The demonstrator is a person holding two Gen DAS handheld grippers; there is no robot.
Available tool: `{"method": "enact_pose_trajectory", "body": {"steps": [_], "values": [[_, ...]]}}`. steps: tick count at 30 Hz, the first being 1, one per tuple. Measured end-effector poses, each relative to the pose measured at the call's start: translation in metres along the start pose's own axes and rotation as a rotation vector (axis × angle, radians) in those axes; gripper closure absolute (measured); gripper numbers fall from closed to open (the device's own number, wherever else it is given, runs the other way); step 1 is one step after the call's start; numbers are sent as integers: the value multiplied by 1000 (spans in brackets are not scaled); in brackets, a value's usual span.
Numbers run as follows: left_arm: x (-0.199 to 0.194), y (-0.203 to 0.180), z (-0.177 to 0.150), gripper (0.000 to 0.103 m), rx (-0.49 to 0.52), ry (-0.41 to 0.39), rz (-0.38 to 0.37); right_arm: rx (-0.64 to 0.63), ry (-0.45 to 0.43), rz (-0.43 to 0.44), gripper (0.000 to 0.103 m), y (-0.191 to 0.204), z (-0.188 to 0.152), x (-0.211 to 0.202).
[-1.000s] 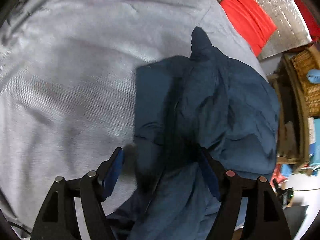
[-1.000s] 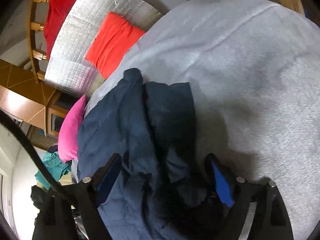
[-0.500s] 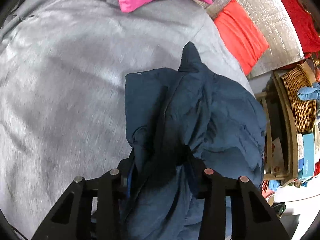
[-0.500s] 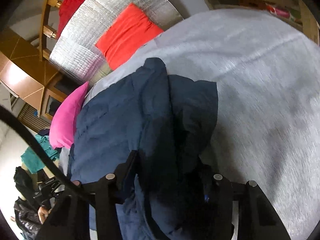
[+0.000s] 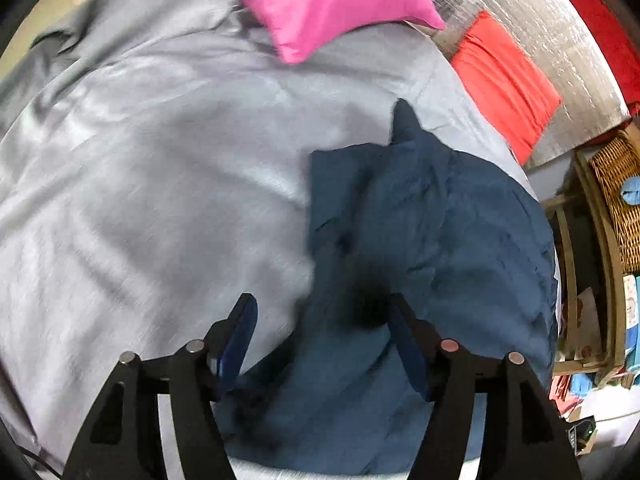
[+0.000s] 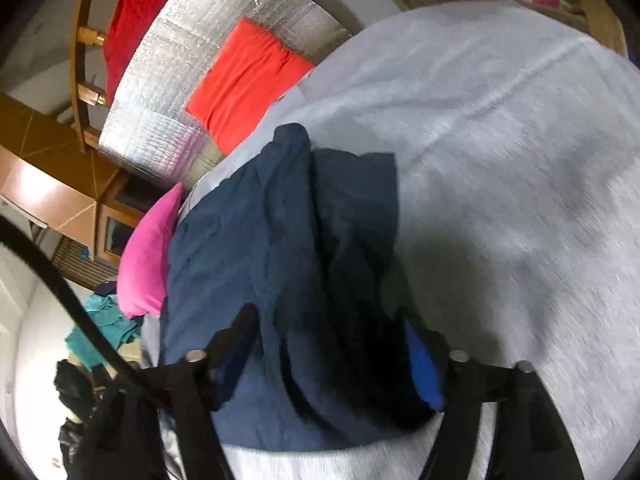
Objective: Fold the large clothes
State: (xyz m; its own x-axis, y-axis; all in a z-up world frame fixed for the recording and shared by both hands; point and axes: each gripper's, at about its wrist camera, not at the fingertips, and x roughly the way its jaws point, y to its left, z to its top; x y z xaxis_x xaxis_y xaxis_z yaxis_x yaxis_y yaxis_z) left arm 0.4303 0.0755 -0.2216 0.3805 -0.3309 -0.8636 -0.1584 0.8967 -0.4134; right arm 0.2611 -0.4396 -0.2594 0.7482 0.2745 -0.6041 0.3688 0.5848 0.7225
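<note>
A dark blue garment (image 5: 432,248) lies bunched and partly folded on a grey bed sheet (image 5: 160,168). In the left wrist view my left gripper (image 5: 320,320) is open just above the garment's near edge, jaws wide, with cloth lying between them but not pinched. The garment also shows in the right wrist view (image 6: 280,240). My right gripper (image 6: 328,340) is open over the garment's near part, with the cloth under and between the fingers.
A pink pillow (image 5: 328,4) lies at the far side of the bed. A red pillow (image 5: 504,80) leans on a silver quilted panel (image 5: 560,40). A wicker basket (image 5: 620,200) and wooden shelves stand at the right. The grey sheet (image 6: 500,160) spreads right of the garment.
Half a second ago both grippers were shut on the blue garment. Both have now opened and let it go, and the garment lies on the sheet.
</note>
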Motion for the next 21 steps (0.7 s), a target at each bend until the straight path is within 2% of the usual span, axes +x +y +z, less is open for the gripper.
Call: {"method": "enact_pose_trajectory", "body": {"steps": [4,6,8,9,11,13,16,19,21], "values": [[-2,31,-23,34,-76,58,-64,31,44,13,28,-13,-9,2],[0,33,-27,34,-79,69,-93,31,52,16,28,-12,-14,8],[0,28,-28,44,-50,56,-94,-24,32,-26,36,0,-17,9],[-1,26,-29,53,-32,49,-99,-80,11,-63,46,12,-18,7],[1,19,-29,59,14,20,-62,-163,-41,-108,52,30,-20,1],[15,13,-28,58,35,41,-18,-180,-48,-141,52,36,-21,1],[21,15,-27,55,10,62,-18,-177,-5,-203,51,32,-22,12],[6,25,-34,55,-28,44,-28,-118,-8,-180,48,32,-23,-1],[-12,26,-44,53,-29,4,4,-67,-28,-151,37,31,-22,-18]]}}
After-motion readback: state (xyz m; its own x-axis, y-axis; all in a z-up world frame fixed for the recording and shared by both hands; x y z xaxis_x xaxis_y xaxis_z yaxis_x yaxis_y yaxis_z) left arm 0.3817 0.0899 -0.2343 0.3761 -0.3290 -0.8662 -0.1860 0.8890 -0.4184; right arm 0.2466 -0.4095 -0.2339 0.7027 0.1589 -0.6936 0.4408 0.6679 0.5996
